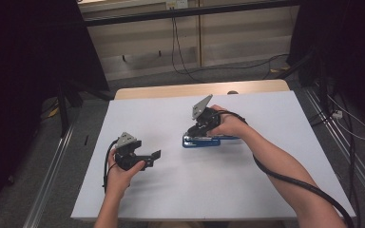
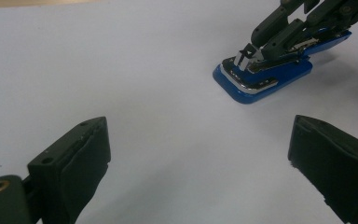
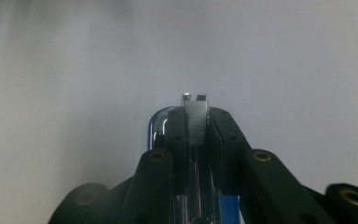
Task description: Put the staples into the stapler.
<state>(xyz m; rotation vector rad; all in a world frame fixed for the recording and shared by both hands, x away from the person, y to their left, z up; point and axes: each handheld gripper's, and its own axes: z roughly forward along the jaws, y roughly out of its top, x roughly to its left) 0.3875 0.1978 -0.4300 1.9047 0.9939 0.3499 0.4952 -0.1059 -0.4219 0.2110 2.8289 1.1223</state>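
Observation:
A blue stapler (image 1: 202, 141) with a chrome top lies near the middle of the white tabletop (image 1: 266, 180). My right gripper (image 1: 196, 132) comes down on it from the right and is shut on its upper arm. In the right gripper view the two black jaws (image 3: 196, 119) clamp the narrow metal strip, with the stapler's blue and chrome base (image 3: 154, 129) beneath. My left gripper (image 1: 155, 157) rests lower left, open and holding nothing. In the left gripper view its wide-apart jaws (image 2: 200, 161) face the stapler (image 2: 265, 77) and the right gripper (image 2: 258, 46) gripping it.
The white sheet lies on a wooden table whose far edge (image 1: 171, 89) shows behind it. A small dark round object (image 1: 232, 92) sits on that edge. Cables run across the floor (image 1: 185, 71) beyond, and metal rails (image 1: 52, 166) flank the table.

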